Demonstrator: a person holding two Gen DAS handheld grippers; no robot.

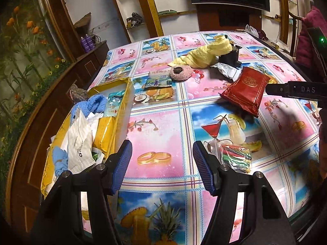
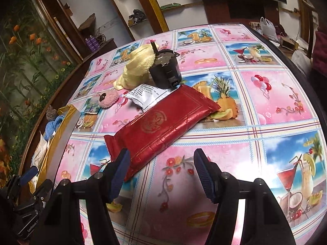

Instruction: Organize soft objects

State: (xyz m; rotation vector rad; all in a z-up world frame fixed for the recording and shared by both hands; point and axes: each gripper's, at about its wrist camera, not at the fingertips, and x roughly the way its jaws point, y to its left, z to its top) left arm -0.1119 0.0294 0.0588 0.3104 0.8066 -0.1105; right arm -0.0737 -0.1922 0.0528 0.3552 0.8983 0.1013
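1. Standing by the surface [image 1: 159, 126], I see both grippers hanging over it with nothing held: the left gripper [image 1: 162, 163] has its jaws partly apart over bare patterned cloth, and the right gripper [image 2: 161, 173] has its jaws partly apart too, with one corner of the red packet [image 2: 163, 122] just under the left jaw.
2. The yellow box [image 1: 120, 110] is my landmark. It already holds a blue towel [image 1: 94, 104], a white bag and other soft things. The yellow towel [image 1: 204, 55] lies well beyond the box, the pink fluffy pad [image 1: 181, 72] nearer to it, and the red packet off to the box's far side.
3. Risk, as I judge it: the red packet looks slick and puffed, so jaws closing on only its corner could let it slide out or swing.
4. The yellow towel rests against a dark motor-like block [image 2: 165, 69]; dragging the towel could tip or pull that hard thing along.
5. The box looks crowded, so another soft thing could spill over its edge.
6. The small clear bag of coloured pieces [image 1: 235, 155] lies just beside the left gripper and could get knocked.
7. Writing: "DAS" shows on the right gripper's body in the left view; "GenRobot" shows on the left gripper in the right view. The red packet has a gold round emblem, unreadable. The white sachet [image 2: 147, 96] has print too small to read.
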